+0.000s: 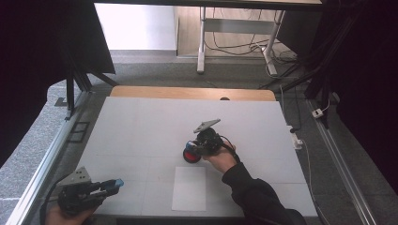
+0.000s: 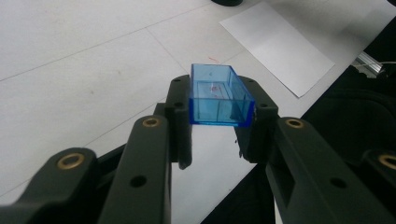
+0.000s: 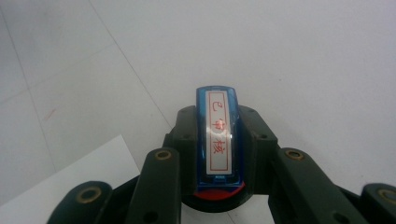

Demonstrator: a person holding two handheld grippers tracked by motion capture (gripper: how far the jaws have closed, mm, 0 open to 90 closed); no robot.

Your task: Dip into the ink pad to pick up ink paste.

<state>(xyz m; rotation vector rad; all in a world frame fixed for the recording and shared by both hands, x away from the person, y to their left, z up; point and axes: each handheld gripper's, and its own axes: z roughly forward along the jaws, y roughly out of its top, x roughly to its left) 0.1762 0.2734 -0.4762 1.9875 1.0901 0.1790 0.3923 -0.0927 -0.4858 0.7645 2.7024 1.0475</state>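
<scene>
At the worktop's (image 1: 141, 122) near left corner, the left tool (image 2: 219, 135) clamps a clear blue cap (image 2: 219, 95) by its long walls: light, rigid, slick plastic, probably crackable if squeezed. Mid-worktop, the right tool (image 3: 219, 154) grips a blue stamp (image 3: 218, 135) by its flat sides over a red ink pad (image 1: 191, 154); best held by its flat sides.
</scene>
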